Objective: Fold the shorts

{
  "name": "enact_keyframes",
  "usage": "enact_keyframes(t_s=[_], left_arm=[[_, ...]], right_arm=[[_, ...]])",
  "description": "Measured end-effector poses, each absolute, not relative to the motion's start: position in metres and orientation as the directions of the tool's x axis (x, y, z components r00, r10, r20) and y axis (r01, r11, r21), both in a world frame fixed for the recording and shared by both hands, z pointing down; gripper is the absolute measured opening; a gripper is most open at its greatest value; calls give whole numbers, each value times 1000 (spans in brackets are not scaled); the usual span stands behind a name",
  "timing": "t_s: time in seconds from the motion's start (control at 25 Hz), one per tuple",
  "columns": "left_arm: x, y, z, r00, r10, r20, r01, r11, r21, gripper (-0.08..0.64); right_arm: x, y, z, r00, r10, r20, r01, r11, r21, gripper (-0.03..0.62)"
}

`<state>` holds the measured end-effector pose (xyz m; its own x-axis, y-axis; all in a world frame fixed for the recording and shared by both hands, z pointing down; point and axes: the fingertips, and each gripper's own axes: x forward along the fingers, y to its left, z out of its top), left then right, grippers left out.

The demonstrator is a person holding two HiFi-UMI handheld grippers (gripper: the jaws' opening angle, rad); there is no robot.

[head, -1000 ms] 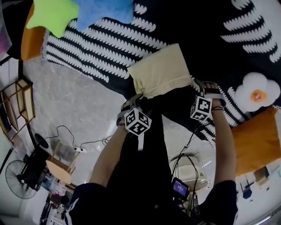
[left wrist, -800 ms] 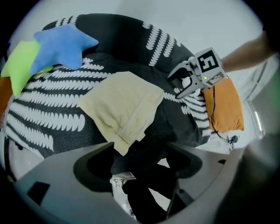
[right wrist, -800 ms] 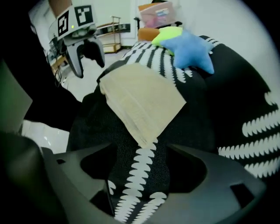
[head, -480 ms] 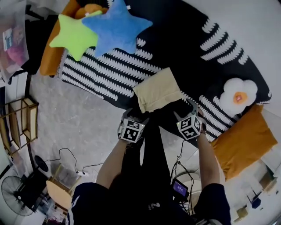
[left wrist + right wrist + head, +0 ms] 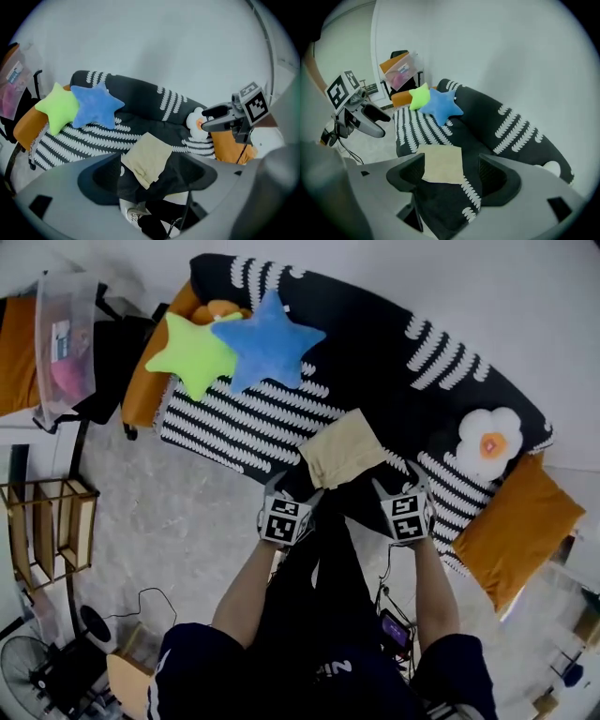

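Observation:
The beige shorts [image 5: 345, 448] lie folded in a small rectangle on the black and white striped couch [image 5: 375, 352], near its front edge. My left gripper [image 5: 292, 489] hangs in the air just in front of the shorts' left side, open and empty. My right gripper [image 5: 398, 484] hovers to the right of the shorts, also open with nothing in it. In the left gripper view the shorts [image 5: 147, 158] show between the wide jaws, far below, and the right gripper [image 5: 220, 117] is at the right. The right gripper view shows the shorts [image 5: 443, 163] flat on the couch.
A green star pillow [image 5: 192, 352] and a blue star pillow [image 5: 267, 338] sit at the couch's left end. A white flower pillow [image 5: 487, 442] and an orange cushion [image 5: 516, 526] are at the right. A clear bin [image 5: 64, 343] and a wooden rack [image 5: 47, 526] stand to the left.
Both grippers have let go of the shorts' near edge, opened wide and risen away from the couch. The shorts stay folded where they lay.

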<state>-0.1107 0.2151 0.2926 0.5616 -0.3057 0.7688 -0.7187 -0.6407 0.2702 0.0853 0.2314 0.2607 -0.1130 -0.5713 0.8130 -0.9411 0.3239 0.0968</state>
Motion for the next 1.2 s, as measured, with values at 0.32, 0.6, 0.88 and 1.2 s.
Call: enact_keyframes(t_s=[0.32, 0.6, 0.88, 1.2], left_arm=[[-130, 205, 224, 612, -404, 680, -711, -658, 248, 368], [-141, 216, 164, 649, -486, 585, -710, -664, 236, 368], [-144, 213, 82, 703, -566, 431, -681, -710, 180, 368], [-145, 208, -42, 738, -641, 212, -666, -742, 73, 368]], right_arm=[[61, 251, 203, -63, -670, 740, -989, 141, 43, 356], [43, 270, 141, -41, -769, 638, -999, 40, -16, 353], [27, 272, 62, -21, -874, 485, -997, 56, 59, 354], [15, 272, -49, -8, -972, 234, -991, 40, 131, 356]])
